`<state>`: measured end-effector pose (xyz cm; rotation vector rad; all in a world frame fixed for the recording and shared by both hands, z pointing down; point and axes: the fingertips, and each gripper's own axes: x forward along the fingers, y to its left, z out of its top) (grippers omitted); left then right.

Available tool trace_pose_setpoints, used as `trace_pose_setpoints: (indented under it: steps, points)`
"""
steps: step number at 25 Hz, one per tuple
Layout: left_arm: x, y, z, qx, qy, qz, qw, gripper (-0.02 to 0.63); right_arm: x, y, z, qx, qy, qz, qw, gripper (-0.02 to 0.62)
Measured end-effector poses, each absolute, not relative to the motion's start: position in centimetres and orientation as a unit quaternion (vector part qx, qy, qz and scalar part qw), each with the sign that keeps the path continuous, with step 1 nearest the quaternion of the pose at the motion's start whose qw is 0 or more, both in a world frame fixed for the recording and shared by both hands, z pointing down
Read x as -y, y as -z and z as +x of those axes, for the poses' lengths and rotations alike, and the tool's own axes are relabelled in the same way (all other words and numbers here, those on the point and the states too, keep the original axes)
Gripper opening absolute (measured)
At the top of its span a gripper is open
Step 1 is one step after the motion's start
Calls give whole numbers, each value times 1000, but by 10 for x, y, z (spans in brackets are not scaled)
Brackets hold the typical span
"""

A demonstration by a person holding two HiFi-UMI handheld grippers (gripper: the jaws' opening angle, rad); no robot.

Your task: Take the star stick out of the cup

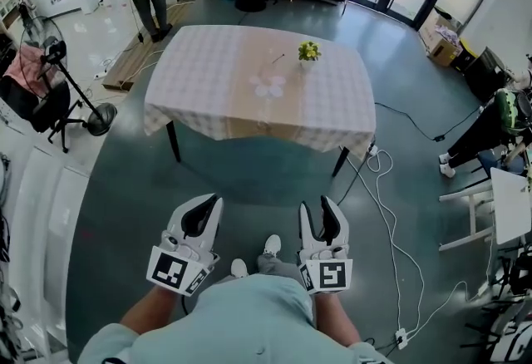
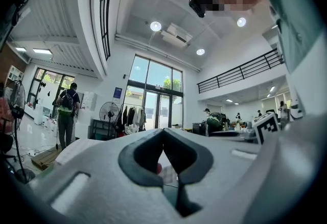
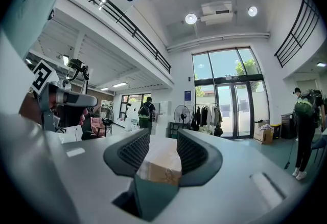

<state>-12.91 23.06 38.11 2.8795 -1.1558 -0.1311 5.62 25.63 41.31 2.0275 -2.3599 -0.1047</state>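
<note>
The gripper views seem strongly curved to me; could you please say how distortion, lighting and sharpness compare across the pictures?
Left gripper view: fisheye bends the walls, round white ceiling lamps glare, the near grey jaws look soft. Right gripper view: the same curving, bright tall glass doors, dark corners. Head view: even light, the checked-cloth table sharp, a faint shadow beneath.

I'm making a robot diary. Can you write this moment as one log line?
phase: not started | left tool: shut, empty | right tool: open, empty | cup: on table, well away from both tools
</note>
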Motion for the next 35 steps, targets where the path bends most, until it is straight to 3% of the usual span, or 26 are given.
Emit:
trace_pose_setpoints:
  steps: [13, 35]
  points:
    - [-192, -371, -117, 407, 44, 912, 8, 5, -201, -405, 80, 771, 33, 636, 3, 146]
    - [-130, -373, -23, 447, 32, 894, 14, 5, -126, -419, 171, 795, 37, 606, 3, 140]
